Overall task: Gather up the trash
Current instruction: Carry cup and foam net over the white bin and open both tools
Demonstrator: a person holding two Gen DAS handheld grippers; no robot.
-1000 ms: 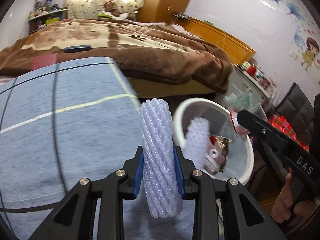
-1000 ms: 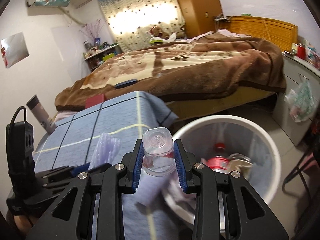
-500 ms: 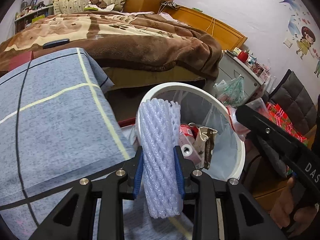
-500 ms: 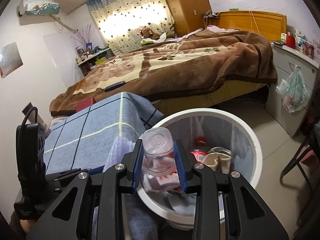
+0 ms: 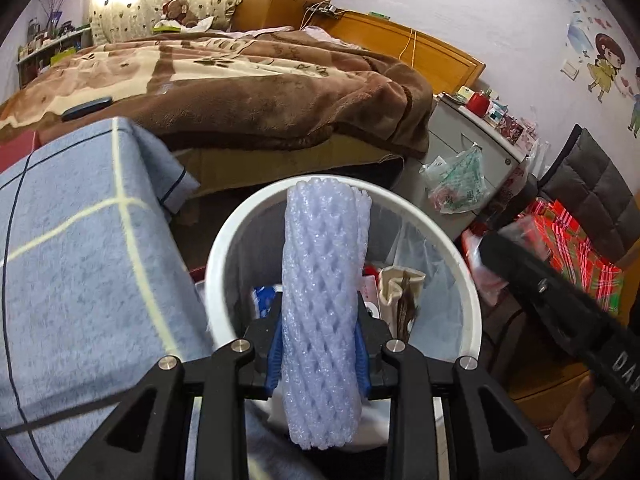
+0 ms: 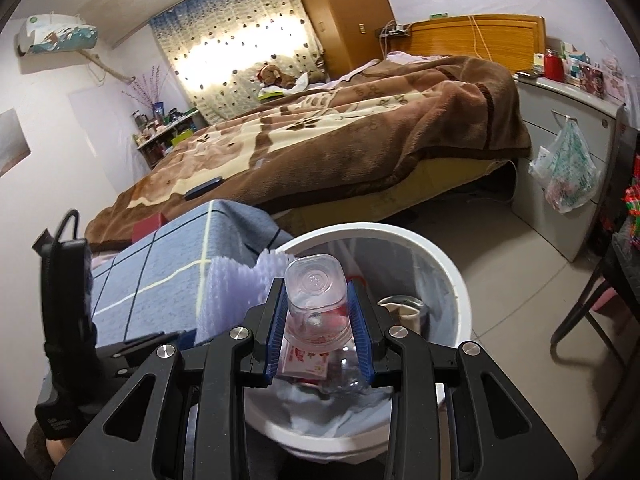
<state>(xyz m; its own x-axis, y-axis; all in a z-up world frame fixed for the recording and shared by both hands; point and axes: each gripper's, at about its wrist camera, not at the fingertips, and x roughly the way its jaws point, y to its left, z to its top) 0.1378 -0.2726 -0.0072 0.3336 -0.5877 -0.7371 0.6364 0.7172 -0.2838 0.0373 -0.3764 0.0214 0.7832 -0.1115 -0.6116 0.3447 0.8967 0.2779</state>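
Observation:
My left gripper (image 5: 319, 344) is shut on a pale lilac foam net sleeve (image 5: 322, 292) and holds it upright over the white trash bin (image 5: 218, 256). My right gripper (image 6: 317, 332) is shut on a clear plastic bottle (image 6: 316, 300), bottom end forward, above the same bin (image 6: 448, 268). The bin holds a red-labelled bottle, a paper bag and wrappers. The foam sleeve also shows in the right wrist view (image 6: 236, 284), left of the bottle. The right gripper's black body (image 5: 560, 300) crosses the right side of the left wrist view.
A table with a blue checked cloth (image 5: 72, 264) stands left of the bin. A bed with a brown blanket (image 5: 248, 92) lies behind. A grey cabinet with a hanging plastic bag (image 6: 568, 172) stands right. A black chair (image 6: 600, 292) stands on the tiled floor.
Both grippers have moved from over the table's edge to over the bin, each still holding its item. The bin now fills the middle of both views.

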